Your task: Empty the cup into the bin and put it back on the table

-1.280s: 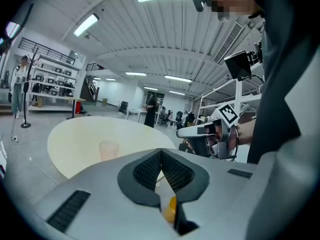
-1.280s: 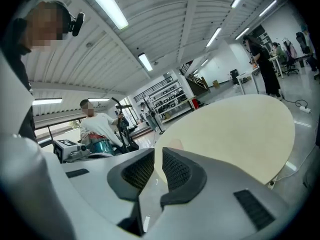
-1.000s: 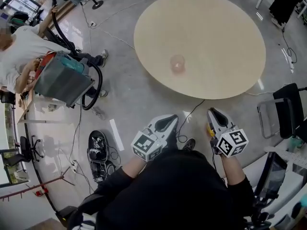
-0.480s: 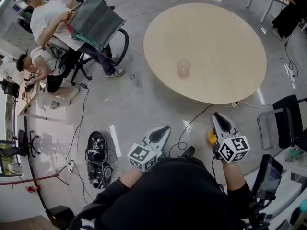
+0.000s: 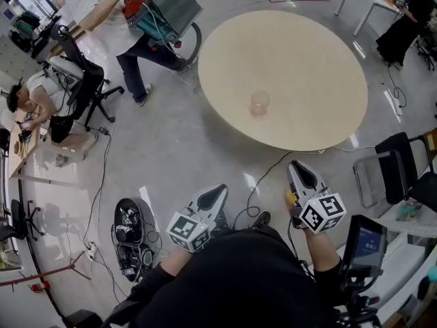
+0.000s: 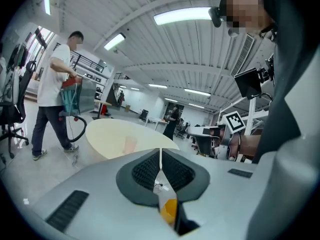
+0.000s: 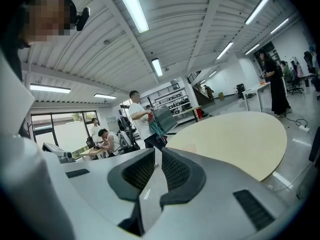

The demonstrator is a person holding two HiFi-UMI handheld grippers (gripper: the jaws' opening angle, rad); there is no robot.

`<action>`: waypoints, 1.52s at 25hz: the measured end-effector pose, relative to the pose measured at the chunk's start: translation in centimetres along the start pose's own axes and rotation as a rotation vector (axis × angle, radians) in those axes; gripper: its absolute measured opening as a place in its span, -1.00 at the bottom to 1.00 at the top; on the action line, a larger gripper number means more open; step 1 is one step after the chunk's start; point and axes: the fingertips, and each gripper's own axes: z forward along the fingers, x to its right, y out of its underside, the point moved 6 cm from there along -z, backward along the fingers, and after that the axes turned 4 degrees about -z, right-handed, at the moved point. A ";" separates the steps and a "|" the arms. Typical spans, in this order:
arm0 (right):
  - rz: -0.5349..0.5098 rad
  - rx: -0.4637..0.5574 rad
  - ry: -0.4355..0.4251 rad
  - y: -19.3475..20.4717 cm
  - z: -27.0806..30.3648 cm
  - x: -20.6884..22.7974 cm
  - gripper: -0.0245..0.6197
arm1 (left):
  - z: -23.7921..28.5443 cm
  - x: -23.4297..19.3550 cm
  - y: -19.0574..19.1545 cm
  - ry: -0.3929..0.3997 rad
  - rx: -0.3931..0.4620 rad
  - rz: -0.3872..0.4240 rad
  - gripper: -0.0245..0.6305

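Observation:
A clear pinkish cup (image 5: pixel 259 103) stands upright on the round beige table (image 5: pixel 307 67), near its close edge; it also shows as a pale cup (image 6: pixel 130 144) in the left gripper view. A person in a white shirt carries a grey-green bin (image 5: pixel 174 2) beyond the table's left side, and the bin (image 7: pixel 162 118) shows in the right gripper view too. My left gripper (image 5: pixel 217 191) hangs low in front of me, well short of the table, jaws shut on nothing (image 6: pixel 160 151). My right gripper (image 5: pixel 298 166) is beside it, jaws a narrow slit apart and empty (image 7: pixel 157 151).
A seated person (image 5: pixel 31 94) and an office chair (image 5: pixel 78 74) are at the far left. A black chair (image 5: pixel 403 176) stands right of the table. Cables and a dark bundle (image 5: pixel 130 221) lie on the grey floor. A screen on a stand (image 5: pixel 365 241) is at my right.
The person with the bin has walked from the left side up towards the table's far left. The cup has stayed put. Both grippers remain low before me, jaws unchanged.

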 end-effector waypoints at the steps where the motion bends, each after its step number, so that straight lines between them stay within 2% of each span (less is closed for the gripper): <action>1: 0.005 0.012 0.000 -0.3 0.1 -0.2 -0.75 | -0.1 -0.2 -0.1 0.000 0.001 -0.003 -0.85; 7: 0.004 0.052 0.028 -1.6 -0.7 0.1 -0.75 | 1.8 0.4 -1.4 0.063 -0.002 0.020 -0.85; 11: 0.008 0.060 0.044 -2.1 -1.2 -0.8 -0.75 | 1.9 0.8 -2.7 0.104 -0.004 0.102 -0.85; 13: 0.007 0.060 0.059 -1.4 -0.5 -2.6 -0.75 | 0.4 -0.5 -2.8 0.116 -0.009 0.115 -0.85; 17: -0.005 0.070 0.071 2.1 3.3 -6.9 -0.75 | -4.2 -6.4 -2.4 0.123 0.013 0.121 -0.85; 19: -0.002 0.073 0.058 1.6 4.8 -7.3 -0.75 | -4.6 -7.7 -3.2 0.104 0.025 0.117 -0.85; 22: -0.024 0.051 0.056 -0.8 2.7 -4.5 -0.75 | -2.0 -4.5 -3.6 0.079 0.022 0.085 -0.85; 25: -0.019 0.044 0.079 -1.0 -0.5 -1.6 -0.75 | 0.6 -1.5 -2.8 0.099 0.011 0.069 -0.85; 38: 0.002 0.028 0.083 -0.1 -1.1 -0.5 -0.78 | 2.3 -0.7 -2.3 0.111 -0.023 0.051 -0.85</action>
